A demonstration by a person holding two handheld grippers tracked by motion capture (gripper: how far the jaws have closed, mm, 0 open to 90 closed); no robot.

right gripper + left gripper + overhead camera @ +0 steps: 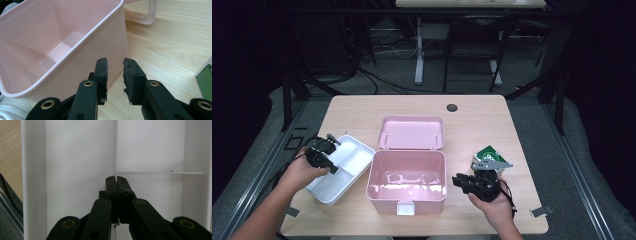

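**My left gripper pinches the white tray's divider beside the open pink box**

I stand at a wooden table [472, 107] with a gripper in each hand. In the high view, an open pink box [407, 182] sits in the middle with its lid [412, 132] laid back flat behind it. Just to its left lies a white divided tray [343, 167], one corner close to the box wall.

My left gripper [323, 152] is down inside the tray. In the left gripper view its jaws are pressed together on the thin upright divider [115, 150], the wall running straight away from the tips.

My right gripper [472, 182] rests near the box's right side, jaws a little apart with nothing between them. A green packet [488, 154] lies just behind it.

I judge the step in hand to be taking hold of the tray, probably to lift it into the box. The next move calls for a level lift and a turn.

The tray's long axis runs diagonally, from the near left table edge toward the far right; the box's long side runs across the table, so the tray must be swung to match.
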